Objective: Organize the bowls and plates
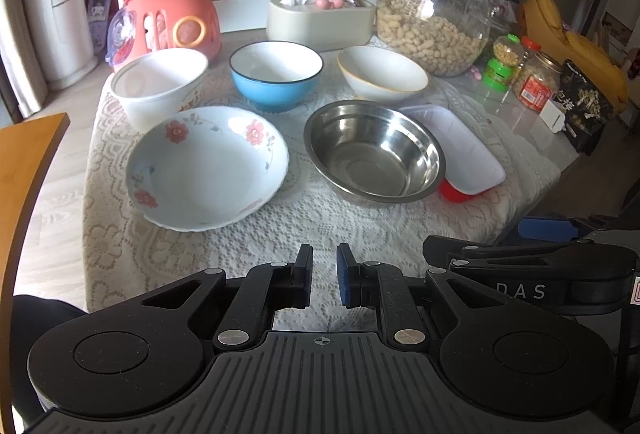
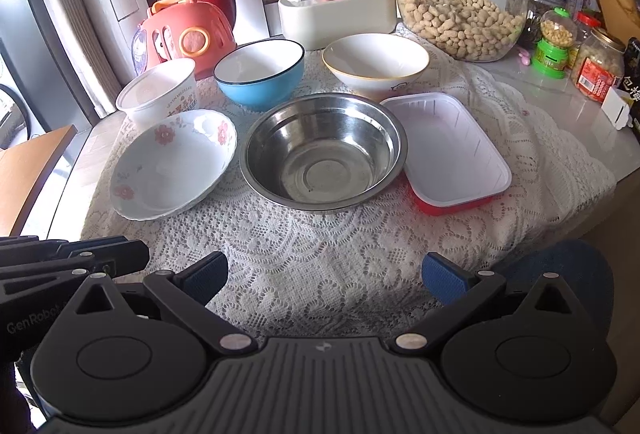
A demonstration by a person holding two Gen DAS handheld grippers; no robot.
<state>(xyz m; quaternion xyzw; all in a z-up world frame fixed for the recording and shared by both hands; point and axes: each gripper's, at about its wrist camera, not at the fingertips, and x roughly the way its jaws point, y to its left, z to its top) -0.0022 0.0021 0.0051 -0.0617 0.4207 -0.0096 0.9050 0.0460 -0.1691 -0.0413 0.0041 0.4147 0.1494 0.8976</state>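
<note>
Nothing stacked yet, by the look of it; all six dishes lying single on the lace cloth (image 2: 320,254), each apart or only just touching a neighbour.

Back row, left to right: white printed bowl (image 1: 158,84), blue bowl (image 1: 276,74), white bowl with a yellow rim (image 1: 382,74); front row: flowered plate (image 1: 208,166), steel bowl (image 1: 374,150), white tray (image 1: 460,150) sitting over something red, with the steel bowl's rim against or slightly over the tray's near edge.

Left gripper (image 1: 325,280) hanging low over the near edge of the cloth, nearly closed with only a narrow gap between its blue pads, grasping nothing; right gripper (image 2: 324,276) spread wide, also empty, aimed roughly at the steel bowl.

Behind the dishes, untouched: peanut jar (image 2: 462,10), cream tissue box (image 2: 336,18), pink toy basket (image 2: 188,38).

Judged as the very start; whole of the sorting left to do, probably nesting the three deep bowls, then gathering plate, steel bowl and tray; no first pick settled from these views.
</note>
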